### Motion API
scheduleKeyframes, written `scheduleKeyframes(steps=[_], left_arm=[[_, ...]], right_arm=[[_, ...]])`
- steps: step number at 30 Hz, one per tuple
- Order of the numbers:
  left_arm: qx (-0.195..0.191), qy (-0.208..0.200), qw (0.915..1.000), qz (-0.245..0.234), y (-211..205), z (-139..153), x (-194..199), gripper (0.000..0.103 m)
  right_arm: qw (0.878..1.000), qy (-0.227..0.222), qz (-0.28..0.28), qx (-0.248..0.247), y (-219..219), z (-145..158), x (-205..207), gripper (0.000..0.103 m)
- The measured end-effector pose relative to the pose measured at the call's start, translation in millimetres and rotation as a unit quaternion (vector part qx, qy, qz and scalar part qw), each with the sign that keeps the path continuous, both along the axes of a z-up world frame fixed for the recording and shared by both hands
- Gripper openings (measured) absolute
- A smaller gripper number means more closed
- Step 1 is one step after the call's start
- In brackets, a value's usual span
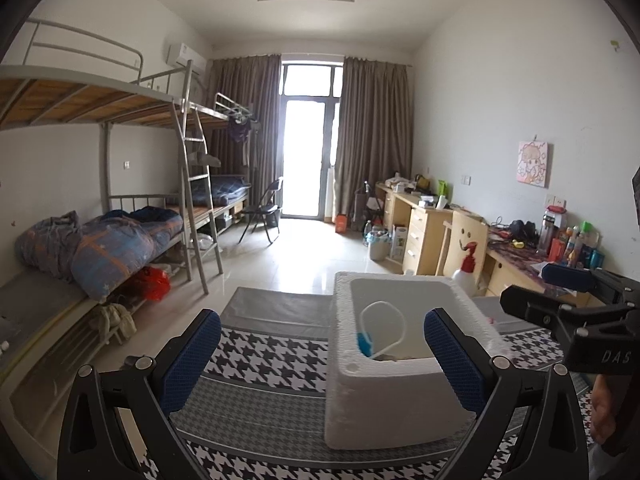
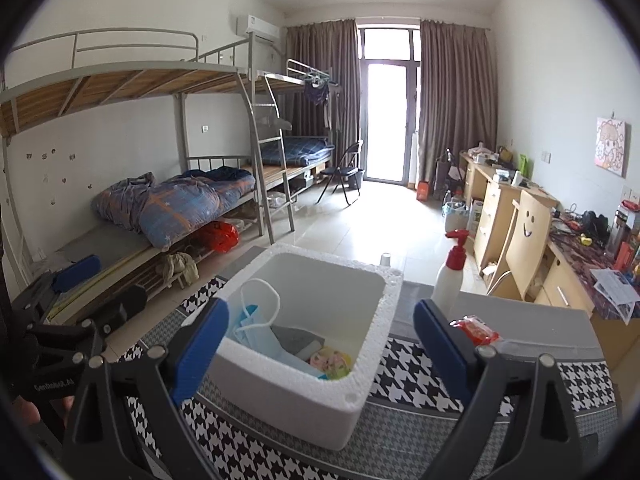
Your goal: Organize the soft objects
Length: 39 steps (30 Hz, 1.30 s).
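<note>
A white foam box (image 2: 312, 396) (image 1: 372, 400) stands on a houndstooth-patterned cloth (image 2: 420, 432) (image 1: 256, 360). Inside it lie a blue face mask (image 2: 260, 332) with white ear loops, a grey cloth (image 2: 294, 338) and a small pastel item (image 2: 332, 360). The mask's loop (image 1: 382, 328) also shows in the left wrist view. My right gripper (image 2: 320, 344) hovers open just in front of the box with nothing between its blue pads. My left gripper (image 1: 322, 356) is open too, empty, its right pad beside the box's near corner. A red packet (image 2: 474, 330) lies on the cloth right of the box.
A white spray bottle with a red trigger (image 2: 450, 276) (image 1: 466, 266) stands behind the box. A bunk bed (image 2: 160, 208) with bedding fills the left side. Cluttered wooden desks (image 2: 520, 216) and a chair with a smiley face (image 2: 528, 220) line the right wall.
</note>
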<state>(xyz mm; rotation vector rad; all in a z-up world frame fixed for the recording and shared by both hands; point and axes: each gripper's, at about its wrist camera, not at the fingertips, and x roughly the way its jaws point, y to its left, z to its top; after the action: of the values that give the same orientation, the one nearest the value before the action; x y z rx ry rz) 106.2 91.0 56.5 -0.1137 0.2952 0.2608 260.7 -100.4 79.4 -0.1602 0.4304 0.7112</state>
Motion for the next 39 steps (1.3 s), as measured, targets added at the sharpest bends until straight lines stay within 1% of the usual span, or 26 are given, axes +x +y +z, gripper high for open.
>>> scheduleKeyframes(steps=[7,13,14,16,20,26,31,39], left_arm=[[0.013,-0.007,0.9998,-0.009,-17.6,3.8,-16.4,0.102],[0.016,-0.015,0.9997,-0.013,-26.8,5.5,-27.7,0.102],[0.017,-0.015,0.9997,-0.013,-28.0,5.1,-28.5,0.102],[0.020,-0.016,0.9995,-0.017,-32.4,3.3,-32.0,0.102],[0.028,-0.022,0.9992,-0.020,-40.6,0.9,-39.0,0.102],[0.031,-0.023,0.9988,-0.031,-47.8,-3.3,-46.8,0.102],[0.035,-0.029,0.9984,-0.035,-52.3,-2.7,-54.7,0.102],[0.032,-0.036,0.9981,-0.038,-57.1,-8.0,-62.8,0.102]], right_arm=[[1.000,-0.018,-0.004,0.018,-17.7,-0.5,-19.3,0.096],[0.999,-0.031,-0.016,0.034,-34.6,-3.1,-30.9,0.096],[0.999,-0.033,-0.018,0.037,-36.8,-4.0,-33.3,0.097],[0.998,-0.036,-0.023,0.043,-40.9,-5.5,-38.0,0.103],[0.997,-0.050,-0.030,0.049,-49.8,-7.7,-49.7,0.103],[0.996,-0.052,-0.041,0.056,-57.7,-12.6,-58.6,0.103],[0.996,-0.046,-0.038,0.065,-61.7,-15.5,-64.6,0.103],[0.994,-0.069,-0.035,0.080,-74.9,-15.2,-83.9,0.103]])
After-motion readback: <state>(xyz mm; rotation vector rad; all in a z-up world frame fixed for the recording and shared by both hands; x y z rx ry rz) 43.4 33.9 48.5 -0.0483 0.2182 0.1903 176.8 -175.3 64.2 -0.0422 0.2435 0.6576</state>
